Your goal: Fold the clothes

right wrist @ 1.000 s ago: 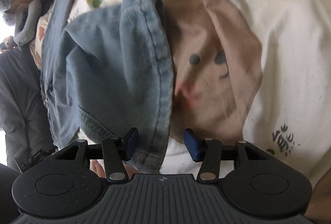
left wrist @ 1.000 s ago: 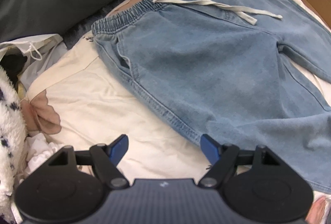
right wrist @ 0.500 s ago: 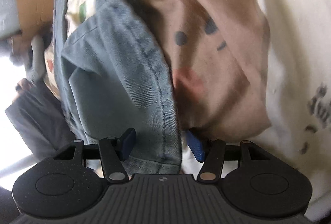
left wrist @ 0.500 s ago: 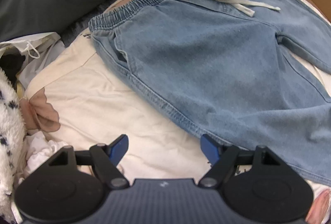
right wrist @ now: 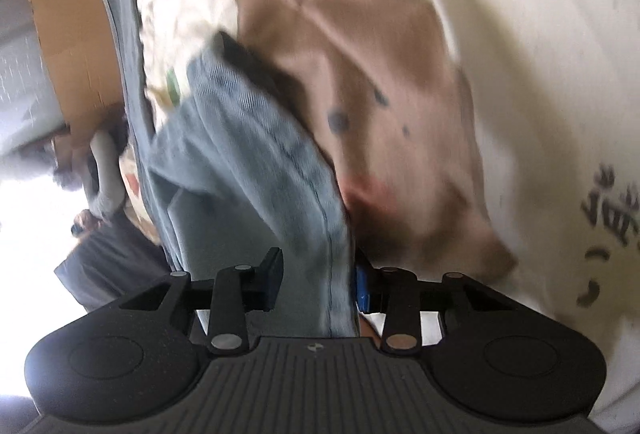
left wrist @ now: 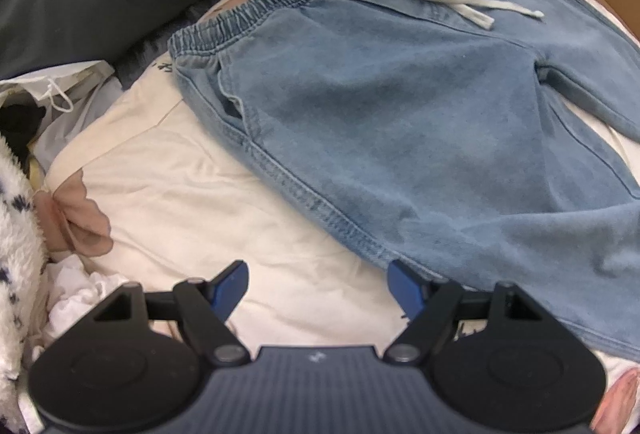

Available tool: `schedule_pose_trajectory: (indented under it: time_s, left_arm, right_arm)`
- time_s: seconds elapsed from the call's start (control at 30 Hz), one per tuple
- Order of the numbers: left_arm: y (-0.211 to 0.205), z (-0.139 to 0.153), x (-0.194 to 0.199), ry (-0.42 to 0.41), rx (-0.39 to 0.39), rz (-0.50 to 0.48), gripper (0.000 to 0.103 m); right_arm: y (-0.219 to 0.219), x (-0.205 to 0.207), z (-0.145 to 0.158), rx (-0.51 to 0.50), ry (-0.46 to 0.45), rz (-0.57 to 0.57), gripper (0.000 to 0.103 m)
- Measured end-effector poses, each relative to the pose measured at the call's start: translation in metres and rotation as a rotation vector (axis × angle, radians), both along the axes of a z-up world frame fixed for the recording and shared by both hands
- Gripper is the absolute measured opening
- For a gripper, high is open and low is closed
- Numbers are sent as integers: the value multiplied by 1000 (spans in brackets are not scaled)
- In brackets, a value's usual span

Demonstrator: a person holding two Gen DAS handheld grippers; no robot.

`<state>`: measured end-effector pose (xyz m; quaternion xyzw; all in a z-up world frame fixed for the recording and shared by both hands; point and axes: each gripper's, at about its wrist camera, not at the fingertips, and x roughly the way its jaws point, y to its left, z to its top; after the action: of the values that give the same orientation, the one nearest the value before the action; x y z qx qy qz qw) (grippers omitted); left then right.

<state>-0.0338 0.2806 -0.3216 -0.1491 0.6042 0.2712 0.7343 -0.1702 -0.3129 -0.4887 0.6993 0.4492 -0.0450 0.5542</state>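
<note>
The right gripper (right wrist: 316, 284) has just been closing its jaws on the hemmed leg end of the light-blue denim drawstring trousers (right wrist: 256, 169), likely to carry it over for a fold. The left gripper (left wrist: 318, 284) hovers open above the cream printed bedsheet (left wrist: 192, 193), where the trousers lie spread. Since a second ago the right gripper has rolled.

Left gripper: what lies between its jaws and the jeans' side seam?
In the left wrist view, only bare cream bedsheet lies before the open left gripper; the jeans side seam runs just past its right jaw.
</note>
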Motion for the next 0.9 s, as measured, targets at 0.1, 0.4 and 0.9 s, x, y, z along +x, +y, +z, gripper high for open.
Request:
schedule_pose_trajectory:
  time_s: [0.1,0.4,0.9]
  left_arm:
    - [1,-1,0,0,-2,12,79]
    - [1,0,1,-9,-1,7,79]
    - [12,-4,-3,-73,-40,65,79]
  right_arm:
    - [0,3,-4,26,-4,-44,39]
    - [2,6,5,14,-34,-31,4]
    - [-56,43,120,-400,-170,141,3]
